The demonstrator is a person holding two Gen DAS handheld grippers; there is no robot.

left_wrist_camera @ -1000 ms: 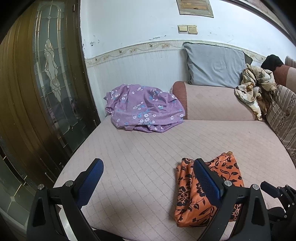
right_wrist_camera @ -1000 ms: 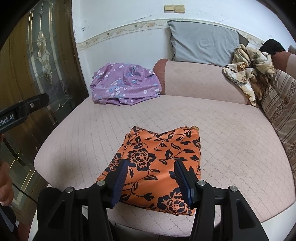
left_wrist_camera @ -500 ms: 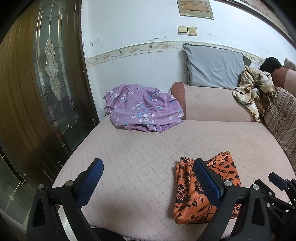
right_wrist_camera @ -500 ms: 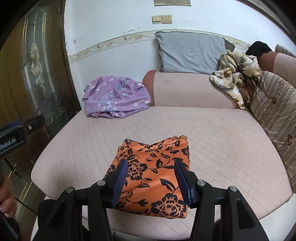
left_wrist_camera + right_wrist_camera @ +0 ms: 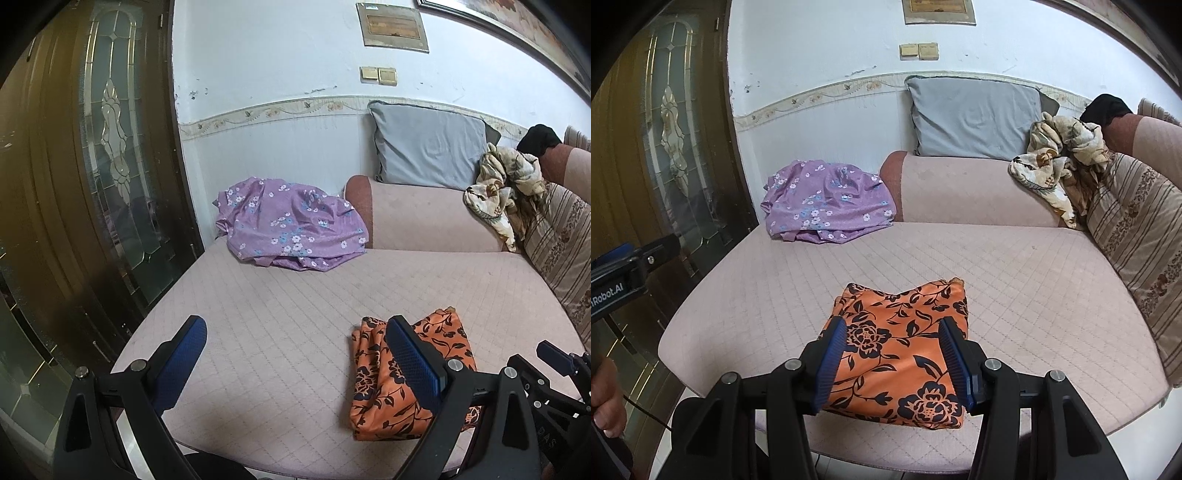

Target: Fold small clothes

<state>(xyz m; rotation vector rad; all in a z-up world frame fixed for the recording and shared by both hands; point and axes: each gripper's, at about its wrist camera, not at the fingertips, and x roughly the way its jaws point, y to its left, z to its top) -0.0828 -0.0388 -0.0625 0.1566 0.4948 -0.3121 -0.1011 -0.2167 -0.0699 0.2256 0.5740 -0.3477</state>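
Note:
A folded orange cloth with black flowers (image 5: 905, 302) lies flat near the front edge of the pink quilted sofa seat (image 5: 1034, 277). My right gripper (image 5: 892, 328) hovers over its near half, jaws open, pads clear of the fabric. In the left wrist view the orange cloth (image 5: 450, 332) sits to the right, partly behind one finger. My left gripper (image 5: 295, 332) stands wide open over bare seat (image 5: 277, 314), holding nothing. A crumpled purple floral garment (image 5: 291, 225) (image 5: 823, 210) lies at the seat's back left.
A grey pillow (image 5: 975, 118) leans on the wall above the backrest. A crumpled cream floral cloth (image 5: 1056, 162) and a striped cushion (image 5: 1137, 240) fill the right side. A dark wooden door with glass panels (image 5: 92, 166) stands at the left.
Both grippers have drawn back from the sofa and risen a little, so the seat looks farther off. The orange cloth stays lying where it was.

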